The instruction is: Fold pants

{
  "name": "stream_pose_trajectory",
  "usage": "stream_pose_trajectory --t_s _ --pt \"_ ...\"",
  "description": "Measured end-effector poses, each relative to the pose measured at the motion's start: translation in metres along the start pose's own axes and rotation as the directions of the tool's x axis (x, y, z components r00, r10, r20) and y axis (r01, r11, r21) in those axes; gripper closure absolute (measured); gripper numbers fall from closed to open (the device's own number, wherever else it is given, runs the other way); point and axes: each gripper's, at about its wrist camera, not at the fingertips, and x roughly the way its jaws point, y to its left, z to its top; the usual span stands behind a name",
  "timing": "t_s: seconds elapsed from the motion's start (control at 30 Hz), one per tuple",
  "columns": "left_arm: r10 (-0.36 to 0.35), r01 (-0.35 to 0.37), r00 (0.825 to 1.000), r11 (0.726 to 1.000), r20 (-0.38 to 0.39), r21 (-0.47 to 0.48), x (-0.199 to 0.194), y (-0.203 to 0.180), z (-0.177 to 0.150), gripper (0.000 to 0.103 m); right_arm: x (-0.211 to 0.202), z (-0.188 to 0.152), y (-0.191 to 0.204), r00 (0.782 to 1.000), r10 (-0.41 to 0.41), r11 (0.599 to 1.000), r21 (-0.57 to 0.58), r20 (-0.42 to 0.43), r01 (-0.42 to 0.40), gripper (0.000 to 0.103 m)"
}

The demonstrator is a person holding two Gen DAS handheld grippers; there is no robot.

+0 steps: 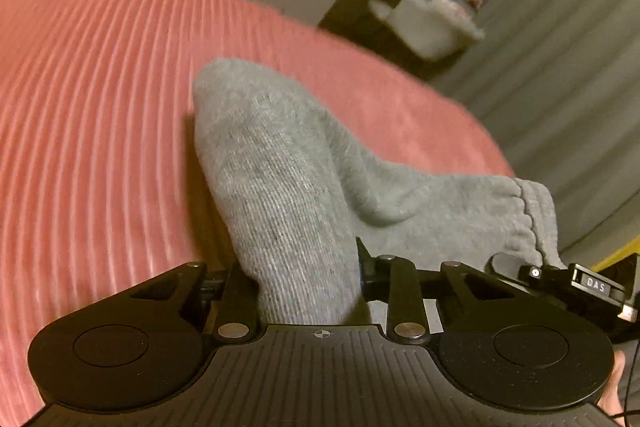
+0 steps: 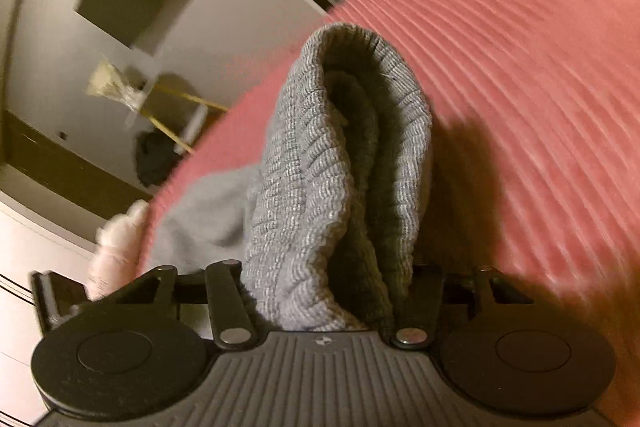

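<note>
Mid-fold carry — 2 grippers clamp the grey pants [image 1: 288, 187] above the pink bedspread [image 1: 100, 87]: left gripper [image 1: 308, 283] on plain fabric, right gripper [image 2: 324, 291] on ribbed cuff. Next, likely lay them down with edges aligned.

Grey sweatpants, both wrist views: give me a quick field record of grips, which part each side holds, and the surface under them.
garment: grey sweatpants
left hand-held gripper: shut on a plain knit fold
right hand-held gripper: shut on the ribbed cuff
garment state: pinched parts lifted, the rest draped on the bed
surface: pink ribbed bedspread
image quality: motion blur in both views
</note>
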Motion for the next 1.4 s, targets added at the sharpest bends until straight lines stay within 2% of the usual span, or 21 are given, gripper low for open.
stream_pose_trajectory --t_s 0.1,0.13,0.17,0.2,0.23,0.3,0.37,0.43,0.5,0.57,0.63,0.67,0.7,0.8,0.9,1.0,1.07,1.17,1.23,1.3,1.4 --pt "0.028 -0.024 0.997 0.998 0.070 -0.055 -0.009 0.000 0.020 0.064 -0.003 0.026 0.015 0.998 0.029 1.000 -0.012 0.052 -0.028 0.049" --pt "0.079 -0.072 0.991 0.995 0.103 -0.071 -0.012 0.002 0.026 0.055 -0.001 0.035 0.015 0.997 0.042 0.999 0.005 0.062 -0.043 0.049" --pt "0.152 -0.143 0.980 0.986 0.128 -0.082 -0.016 0.004 0.027 0.034 0.001 0.043 0.013 0.997 0.037 0.999 0.012 0.073 -0.038 0.042" --pt "0.253 -0.241 0.955 0.966 0.152 -0.093 -0.020 0.004 0.027 0.022 0.002 0.050 0.012 0.996 -0.010 1.000 0.010 0.084 0.009 0.031" --pt "0.325 -0.317 0.932 0.946 0.160 -0.074 -0.024 0.003 0.025 0.019 0.002 0.055 0.012 0.991 -0.084 0.996 0.019 0.106 0.083 0.026" --pt "0.347 -0.353 0.923 0.936 0.165 0.005 -0.029 0.002 0.014 0.017 -0.010 0.056 0.014 0.948 -0.239 0.971 0.049 0.210 0.234 0.014" --pt "0.360 -0.373 0.918 0.927 0.168 0.047 -0.032 0.000 -0.004 0.016 -0.021 0.046 0.020 0.932 -0.242 0.968 -0.005 0.268 0.253 0.014" --pt "0.331 -0.346 0.930 0.935 0.162 0.074 -0.025 -0.005 -0.021 0.016 -0.024 0.027 0.034 0.922 -0.238 0.957 -0.089 0.305 0.276 0.018" --pt "0.331 -0.345 0.936 0.932 0.123 0.112 -0.009 -0.015 -0.037 0.015 -0.019 0.008 0.049 0.911 -0.240 0.930 -0.189 0.336 0.314 0.038" --pt "0.413 -0.415 0.909 0.891 0.055 0.185 0.019 -0.017 -0.050 0.012 -0.001 -0.004 0.061 0.908 -0.268 0.902 -0.247 0.323 0.354 0.039" --pt "0.461 -0.481 0.877 0.838 0.134 0.259 0.025 -0.021 -0.064 0.002 0.015 -0.015 0.053 0.858 -0.422 0.814 -0.294 0.293 0.501 0.039" --pt "0.474 -0.499 0.867 0.817 0.156 0.289 0.024 -0.027 -0.066 0.002 0.022 -0.018 0.044 0.850 -0.462 0.795 -0.307 0.252 0.523 0.030" --pt "0.483 -0.509 0.861 0.807 0.161 0.302 0.022 -0.031 -0.066 0.002 0.024 -0.020 0.032 0.858 -0.460 0.819 -0.264 0.229 0.510 0.021" --pt "0.500 -0.541 0.841 0.782 0.206 0.311 0.006 -0.045 -0.062 0.003 -0.002 -0.022 0.031 0.879 -0.415 0.882 -0.133 0.235 0.452 0.020" --pt "0.479 -0.537 0.842 0.786 0.246 0.306 -0.011 -0.044 -0.082 0.002 -0.037 -0.045 0.043 0.871 -0.379 0.897 -0.106 0.313 0.429 0.013" --pt "0.486 -0.523 0.852 0.811 0.196 0.261 -0.020 -0.036 -0.106 0.002 -0.047 -0.083 0.059 0.858 -0.402 0.867 -0.169 0.320 0.469 0.004" --pt "0.522 -0.538 0.843 0.813 0.133 0.223 -0.022 -0.032 -0.121 0.002 -0.045 -0.093 0.072 0.858 -0.440 0.846 -0.197 0.266 0.495 0.004" --pt "0.559 -0.563 0.825 0.805 0.080 0.188 -0.031 -0.030 -0.151 0.002 -0.052 -0.120 0.097 0.850 -0.418 0.825 -0.257 0.322 0.503 0.004" --pt "0.565 -0.569 0.822 0.808 0.072 0.152 -0.042 -0.034 -0.159 0.002 -0.050 -0.131 0.109 0.822 -0.433 0.791 -0.281 0.370 0.544 0.004" --pt "0.529 -0.537 0.843 0.837 0.095 0.102 -0.054 -0.040 -0.164 0.002 -0.053 -0.140 0.117 0.786 -0.473 0.766 -0.255 0.397 0.590 0.004" --pt "0.525 -0.541 0.838 0.835 0.147 0.101 -0.070 -0.051 -0.172 0.002 -0.053 -0.139 0.113 0.802 -0.523 0.765 -0.255 0.290 0.591 0.004"
